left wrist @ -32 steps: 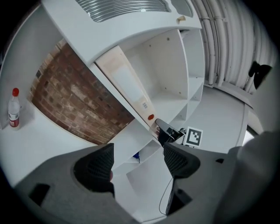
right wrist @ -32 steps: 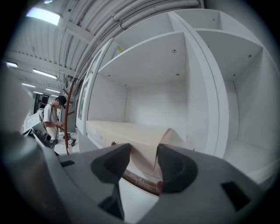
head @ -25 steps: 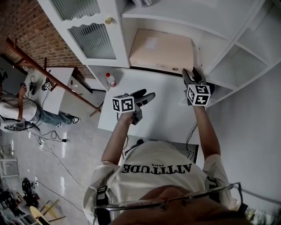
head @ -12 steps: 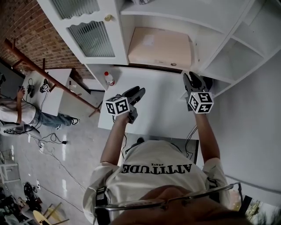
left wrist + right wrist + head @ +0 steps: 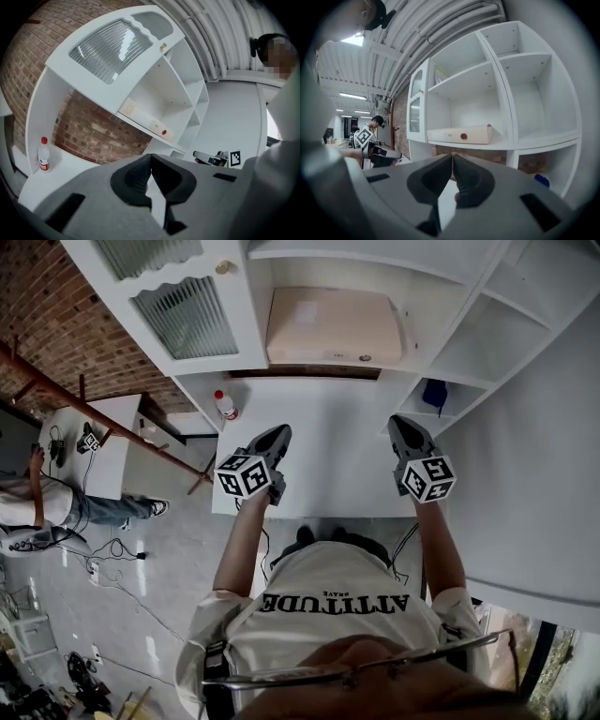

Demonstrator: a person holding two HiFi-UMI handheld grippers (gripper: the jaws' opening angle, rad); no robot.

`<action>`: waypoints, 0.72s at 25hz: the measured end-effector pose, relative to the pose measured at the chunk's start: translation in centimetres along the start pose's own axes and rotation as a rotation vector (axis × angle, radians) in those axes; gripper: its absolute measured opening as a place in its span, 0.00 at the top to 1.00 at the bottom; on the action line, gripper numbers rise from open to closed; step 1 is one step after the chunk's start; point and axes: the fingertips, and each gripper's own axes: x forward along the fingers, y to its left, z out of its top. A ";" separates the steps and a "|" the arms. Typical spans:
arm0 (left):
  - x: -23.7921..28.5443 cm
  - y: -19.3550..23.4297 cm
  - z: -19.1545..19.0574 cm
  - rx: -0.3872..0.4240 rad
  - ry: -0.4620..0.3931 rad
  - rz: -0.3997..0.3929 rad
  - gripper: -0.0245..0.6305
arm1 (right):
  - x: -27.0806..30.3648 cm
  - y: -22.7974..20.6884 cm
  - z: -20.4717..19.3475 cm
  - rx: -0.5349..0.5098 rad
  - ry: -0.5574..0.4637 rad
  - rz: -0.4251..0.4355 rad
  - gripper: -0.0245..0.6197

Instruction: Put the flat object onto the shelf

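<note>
Left jaws: we find the left gripper (image 5: 150, 158) with its jaws together, having just closed, and nothing between them.
Right jaws: the right gripper (image 5: 452, 158) is the same, its jaws just closed onto each other and empty.
Grippers' place: both hang over the near part of the white table (image 5: 333, 465), one left and one right, pointing toward the far shelving and well apart from it.
Flat object: the tan flat box (image 5: 333, 326) lies flat on the shelf (image 5: 415, 345) at the far side, right of the glazed door (image 5: 187, 315). Neither gripper touches it.
Bystanders: a red-capped bottle (image 5: 225, 405) stands at the table's far left.
Step in hand: we judge the placing done, with both hands clear of the box.
Next move: we think little is called for beyond keeping clear, perhaps a nudge farther in if the box overhangs the edge.
</note>
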 end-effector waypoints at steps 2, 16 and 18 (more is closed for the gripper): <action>-0.5 -0.2 -0.5 0.040 0.003 -0.005 0.93 | -1.3 0.8 -0.8 -0.004 0.003 -0.005 0.91; -4.4 -4.2 -1.1 0.255 -0.082 0.104 0.93 | -7.8 1.3 -1.0 -0.050 -0.030 -0.061 0.91; -5.0 -5.1 -1.5 0.274 -0.090 0.124 0.93 | -9.2 1.3 -0.9 -0.053 -0.038 -0.059 0.91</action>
